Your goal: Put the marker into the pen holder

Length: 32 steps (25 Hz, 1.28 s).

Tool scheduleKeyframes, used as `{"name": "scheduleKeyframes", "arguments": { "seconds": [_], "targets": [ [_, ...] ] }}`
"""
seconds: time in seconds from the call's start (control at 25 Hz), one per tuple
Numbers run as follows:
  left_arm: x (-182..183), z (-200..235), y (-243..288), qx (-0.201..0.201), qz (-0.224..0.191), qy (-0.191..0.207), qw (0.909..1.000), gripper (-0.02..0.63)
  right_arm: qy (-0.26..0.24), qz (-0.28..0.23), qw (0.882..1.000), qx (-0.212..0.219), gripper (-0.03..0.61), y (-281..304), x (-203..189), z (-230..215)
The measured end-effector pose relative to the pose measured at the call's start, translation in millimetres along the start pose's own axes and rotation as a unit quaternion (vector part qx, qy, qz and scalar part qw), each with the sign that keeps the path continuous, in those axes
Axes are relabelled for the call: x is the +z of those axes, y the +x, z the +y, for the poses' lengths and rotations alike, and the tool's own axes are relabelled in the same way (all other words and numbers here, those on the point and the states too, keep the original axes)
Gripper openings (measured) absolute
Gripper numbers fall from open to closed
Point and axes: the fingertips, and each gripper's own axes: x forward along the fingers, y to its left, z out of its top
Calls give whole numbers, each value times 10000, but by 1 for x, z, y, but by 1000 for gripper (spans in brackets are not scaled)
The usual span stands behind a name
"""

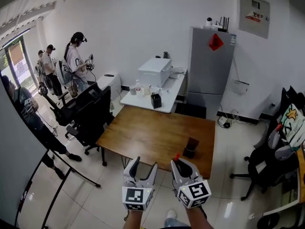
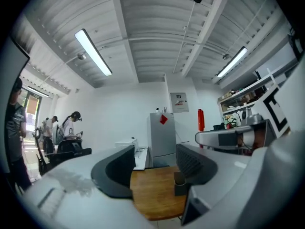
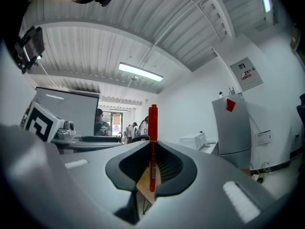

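A red marker [image 3: 152, 142] stands upright between the jaws of my right gripper [image 3: 152, 173], which is shut on it; its red tip [image 1: 177, 156] pokes out in the head view. The right gripper [image 1: 182, 167] hovers off the near edge of the brown wooden table [image 1: 152, 132]. A dark pen holder [image 1: 191, 147] stands near the table's right near corner, just beyond that gripper. My left gripper [image 1: 140, 171] is open and holds nothing, beside the right one. In the left gripper view the pen holder [image 2: 179, 182] shows past the open left gripper [image 2: 156, 168].
A black office chair [image 1: 88, 111] stands at the table's left side. A white side table [image 1: 152, 92] with a printer lies beyond, and a grey fridge [image 1: 209, 66] behind it. Several people stand at the far left. More chairs crowd the right wall.
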Motion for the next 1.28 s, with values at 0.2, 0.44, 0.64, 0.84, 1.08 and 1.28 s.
{"name": "scheduleKeyframes", "arguments": {
  "seconds": [0.2,0.44,0.64,0.84,1.08,1.28],
  "targets": [
    [-3,-32,71,-450,-25,-210,9988,273,-133,200,9976,-648,37,5,-13,-77],
    [-30,-48,129,-1009,379,-71,9941,273,107,411,9912,-1254,37,11,-42,-138],
    [-52,-56,179,-1397,496,-180,9888,273,193,501,9823,-1796,37,28,-69,-189],
    [-87,-64,231,-1920,651,-226,9790,267,2,709,9738,-2159,37,60,-118,-241],
    [-133,-69,275,-2262,794,-266,9705,256,-434,982,9650,-2391,37,98,-179,-286],
    [-167,-73,298,-2398,932,-253,9660,257,-436,1087,9598,-2552,37,112,-221,-308]
  ]
}}
